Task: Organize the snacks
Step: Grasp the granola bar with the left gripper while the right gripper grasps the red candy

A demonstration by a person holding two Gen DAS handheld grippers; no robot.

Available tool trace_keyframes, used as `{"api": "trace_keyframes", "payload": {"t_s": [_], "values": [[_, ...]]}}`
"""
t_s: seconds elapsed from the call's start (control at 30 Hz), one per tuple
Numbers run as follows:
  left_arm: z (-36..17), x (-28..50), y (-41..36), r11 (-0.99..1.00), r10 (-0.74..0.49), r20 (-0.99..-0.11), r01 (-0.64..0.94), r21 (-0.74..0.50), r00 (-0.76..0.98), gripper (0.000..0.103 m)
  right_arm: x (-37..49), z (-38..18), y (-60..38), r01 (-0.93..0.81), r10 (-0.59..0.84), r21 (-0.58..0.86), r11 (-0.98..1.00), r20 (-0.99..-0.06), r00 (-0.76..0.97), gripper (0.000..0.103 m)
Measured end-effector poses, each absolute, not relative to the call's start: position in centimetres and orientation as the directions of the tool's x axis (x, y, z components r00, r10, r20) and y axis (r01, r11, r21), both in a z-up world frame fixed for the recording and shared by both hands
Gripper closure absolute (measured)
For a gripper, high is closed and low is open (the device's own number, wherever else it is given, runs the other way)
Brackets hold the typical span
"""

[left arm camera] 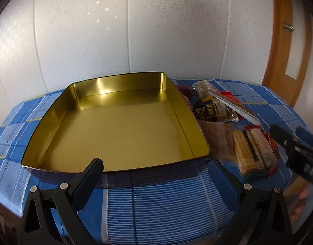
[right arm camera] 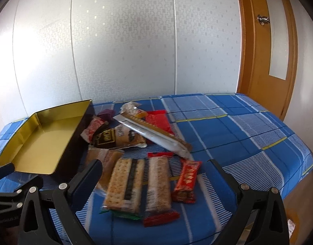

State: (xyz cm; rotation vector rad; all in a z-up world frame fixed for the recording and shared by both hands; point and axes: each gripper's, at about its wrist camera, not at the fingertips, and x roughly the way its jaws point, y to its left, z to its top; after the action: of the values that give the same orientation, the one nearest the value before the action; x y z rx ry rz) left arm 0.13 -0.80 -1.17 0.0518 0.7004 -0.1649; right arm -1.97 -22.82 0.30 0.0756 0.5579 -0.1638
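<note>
The left gripper (left arm camera: 156, 167) hangs with its jaws spread wide and nothing between them, just in front of the gold tin (left arm camera: 115, 122) near the bench's left end. The right gripper (right arm camera: 156, 169) is likewise wide open, poised above the snack pile: a cracker pack (right arm camera: 124, 183), a grain bar (right arm camera: 158, 183) and a red packet (right arm camera: 187, 181) lie side by side on the blue checked cloth (right arm camera: 238, 122), just beside the tin's right wall.

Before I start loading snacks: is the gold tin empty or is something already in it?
Empty. The tin shows only bare gold floor in both views; the snacks all lie outside on the cloth beside it.
</note>
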Motion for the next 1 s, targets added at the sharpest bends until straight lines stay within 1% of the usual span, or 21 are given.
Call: {"api": "trace_keyframes", "payload": {"t_s": [0.1,0.17,0.2,0.3,0.33,0.37,0.43,0.47,0.53,0.67,0.73,0.8,0.9,1.0], "values": [[-1.1,-0.5,-1.3,0.977,-0.171,-0.627,0.213,-0.009,0.76,0.0,-1.7,-0.2,-24.8,0.227,-0.158,0.05,0.973,-0.574,0.803,0.0],[-0.8,-1.1,-1.8,0.97,-0.19,-0.606,0.242,0.005,0.772,0.0,-1.3,-0.7,-26.3,0.267,-0.168,0.071,0.961,-0.618,0.768,0.0],[-0.7,-1.3,-2.1,0.967,-0.194,-0.596,0.254,0.017,0.779,0.0,-1.2,-1.1,-27.1,0.278,-0.163,0.083,0.957,-0.638,0.752,0.002],[-0.6,-1.9,-3.1,0.956,-0.21,-0.58,0.29,0.046,0.787,0.0,-1.0,-1.7,-28.2,0.273,-0.114,0.137,0.952,-0.668,0.736,0.015],[-0.6,-1.9,-3.3,0.954,-0.213,-0.581,0.297,0.051,0.786,0.0,-0.9,-1.8,-28.3,0.263,-0.101,0.145,0.954,-0.672,0.733,0.017],[-0.7,-2.0,-3.5,0.951,-0.22,-0.583,0.306,0.051,0.782,0.0,-0.8,-1.9,-28.3,0.253,-0.093,0.142,0.957,-0.675,0.732,0.018],[-0.7,-1.9,-3.6,0.946,-0.24,-0.589,0.323,0.038,0.772,0.0,-0.7,-1.9,-28.1,0.245,-0.1,0.12,0.962,-0.681,0.725,0.026],[-0.7,-1.9,-3.7,0.944,-0.251,-0.592,0.33,0.026,0.766,0.0,-0.6,-2.0,-28.0,0.243,-0.101,0.114,0.963,-0.685,0.721,0.027],[-0.8,-2.0,-3.7,0.94,-0.268,-0.596,0.342,0.011,0.757,0.0,-0.3,-2.3,-28.1,0.237,-0.089,0.119,0.964,-0.698,0.71,0.035],[-0.8,-2.4,-3.9,0.934,-0.29,-0.597,0.357,-0.006,0.748,0.0,0.7,-3.5,-28.2,0.249,-0.101,0.087,0.965,-0.749,0.654,0.046],[-0.8,-2.6,-4.1,0.932,-0.293,-0.598,0.363,-0.003,0.746,0.0,1.2,-4.2,-28.3,0.241,-0.082,0.092,0.966,-0.776,0.626,0.053],[-0.9,-2.7,-4.3,0.928,-0.298,-0.6,0.372,0.0,0.743,0.0,1.3,-4.2,-28.6,0.237,-0.075,0.097,0.967,-0.778,0.624,0.054],[-1.1,-2.7,-4.6,0.924,-0.307,-0.608,0.383,-0.005,0.732,0.0,1.6,-4.2,-28.9,0.231,-0.093,0.066,0.971,-0.783,0.615,0.061],[-1.4,-2.4,-4.9,0.922,-0.314,-0.627,0.388,-0.021,0.713,0.0,2.1,-4.1,-29.6,0.207,-0.086,0.053,0.977,-0.79,0.607,0.061]]}}
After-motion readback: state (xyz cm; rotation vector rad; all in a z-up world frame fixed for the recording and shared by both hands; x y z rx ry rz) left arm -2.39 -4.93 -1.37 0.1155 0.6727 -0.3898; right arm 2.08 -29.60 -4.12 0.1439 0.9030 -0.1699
